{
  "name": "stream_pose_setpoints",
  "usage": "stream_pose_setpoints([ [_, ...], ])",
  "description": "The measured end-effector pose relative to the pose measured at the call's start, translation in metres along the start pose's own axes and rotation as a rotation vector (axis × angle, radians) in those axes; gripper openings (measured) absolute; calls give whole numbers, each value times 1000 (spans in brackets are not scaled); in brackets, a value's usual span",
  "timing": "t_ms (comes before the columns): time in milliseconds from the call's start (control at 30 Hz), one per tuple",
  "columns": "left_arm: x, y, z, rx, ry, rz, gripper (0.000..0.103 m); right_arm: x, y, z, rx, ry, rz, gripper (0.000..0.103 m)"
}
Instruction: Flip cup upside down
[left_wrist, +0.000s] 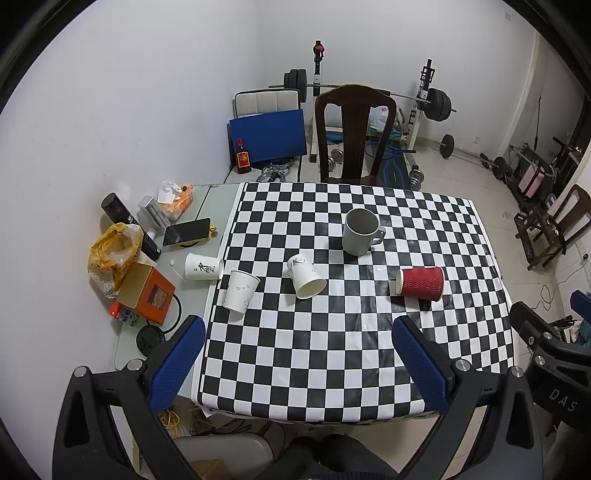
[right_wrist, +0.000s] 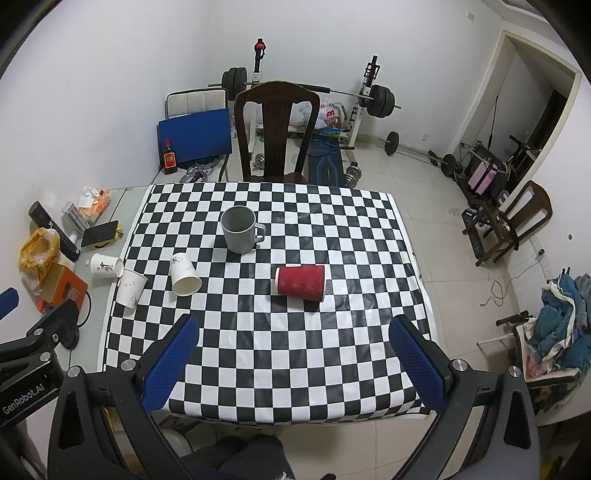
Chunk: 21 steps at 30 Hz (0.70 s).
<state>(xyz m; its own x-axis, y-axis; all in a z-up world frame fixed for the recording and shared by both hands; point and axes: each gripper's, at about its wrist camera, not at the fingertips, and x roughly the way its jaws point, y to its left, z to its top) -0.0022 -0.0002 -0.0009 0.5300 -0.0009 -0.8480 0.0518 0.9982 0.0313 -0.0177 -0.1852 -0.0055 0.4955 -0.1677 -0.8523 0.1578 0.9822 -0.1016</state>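
A grey mug (left_wrist: 361, 231) (right_wrist: 241, 229) stands upright, mouth up, on the checkered tablecloth (left_wrist: 332, 350) (right_wrist: 295, 350). A red ribbed paper cup (left_wrist: 420, 282) (right_wrist: 300, 282) lies on its side to the mug's right. A white paper cup (left_wrist: 306, 276) (right_wrist: 184, 274) lies tilted with its mouth toward me. Another white cup (left_wrist: 240, 290) (right_wrist: 130, 288) stands mouth up at the cloth's left edge, and a third (left_wrist: 203, 266) (right_wrist: 106, 265) lies on its side off the cloth. My left gripper (left_wrist: 299, 334) and right gripper (right_wrist: 293, 332) are both open and empty, held above the near table edge.
Clutter sits left of the cloth: an orange box (left_wrist: 146, 293), a yellow bag (left_wrist: 112, 251), a phone (left_wrist: 187, 231), black bottles. A dark wooden chair (left_wrist: 354, 134) stands behind the table, with weight equipment (left_wrist: 424, 103) beyond. The right gripper's body shows at the left view's right edge (left_wrist: 546, 343).
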Motion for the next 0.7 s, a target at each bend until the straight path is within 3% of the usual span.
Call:
stream_pose_setpoints([
  [700, 0, 1, -1, -2, -4, -7, 103, -2, -1, 2, 0, -4, -3, 103],
])
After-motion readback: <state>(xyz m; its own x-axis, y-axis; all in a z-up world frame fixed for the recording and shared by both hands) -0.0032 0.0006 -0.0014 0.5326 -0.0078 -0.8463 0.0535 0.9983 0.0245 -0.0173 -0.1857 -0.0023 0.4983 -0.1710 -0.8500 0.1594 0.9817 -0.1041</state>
